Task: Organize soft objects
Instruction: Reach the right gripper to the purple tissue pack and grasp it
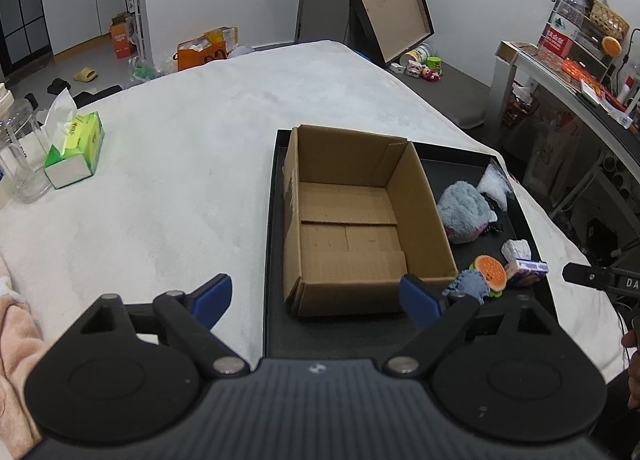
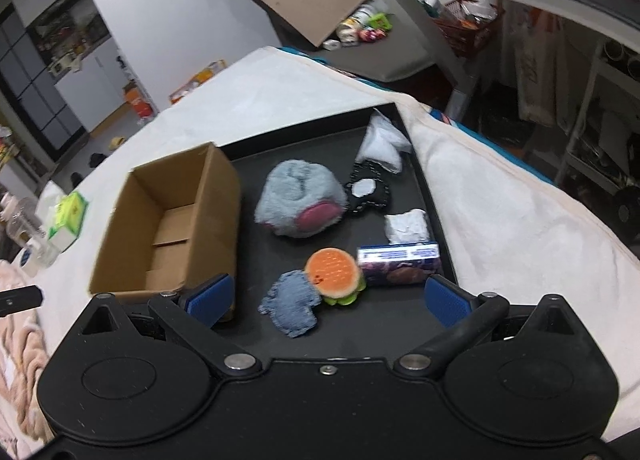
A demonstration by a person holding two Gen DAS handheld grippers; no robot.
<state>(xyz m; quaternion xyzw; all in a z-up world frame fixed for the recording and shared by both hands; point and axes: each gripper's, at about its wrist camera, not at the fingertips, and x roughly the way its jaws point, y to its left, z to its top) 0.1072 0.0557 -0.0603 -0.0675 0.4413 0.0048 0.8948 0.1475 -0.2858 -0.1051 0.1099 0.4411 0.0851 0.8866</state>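
Wide white fleece blanket [image 1: 192,164] spread over the whole work surface. On its right half, a shallow black tray [image 1: 276,260], long side running near to far. Inside the tray at left, an open brown cardboard box [image 1: 352,220], flaps up, bare cardboard floor showing, nothing inside.

To the right of the box, loose on the tray floor, a cluster of soft things. Farthest, in the tray's far right corner, a crumpled white plastic bag [image 2: 382,144]. Just nearer, a fluffy grey-blue plush [image 2: 298,196] with a pink patch, close beside the box wall. Touching the plush on its right, a black piece with white dots [image 2: 368,190]. Nearer along the right rim, a small white crumpled wad [image 2: 406,226], and just near of it a purple and white packet [image 2: 396,264] lying flat. Left of the packet and touching it, a small burger-shaped toy [image 2: 334,272] — orange top, green rim. Against the toy's near left side, a scrap of blue denim [image 2: 290,306].

Off the tray, far left on the blanket, a green tissue box [image 1: 76,148] with a tissue standing up, and beside it a clear plastic bottle [image 1: 18,148].

Left gripper [image 1: 316,298] low over the tray's near left corner, jaws spread wide, nothing between the blue pads. Right gripper [image 2: 328,300] low above the denim and burger — jaws likewise wide apart, holding nothing.
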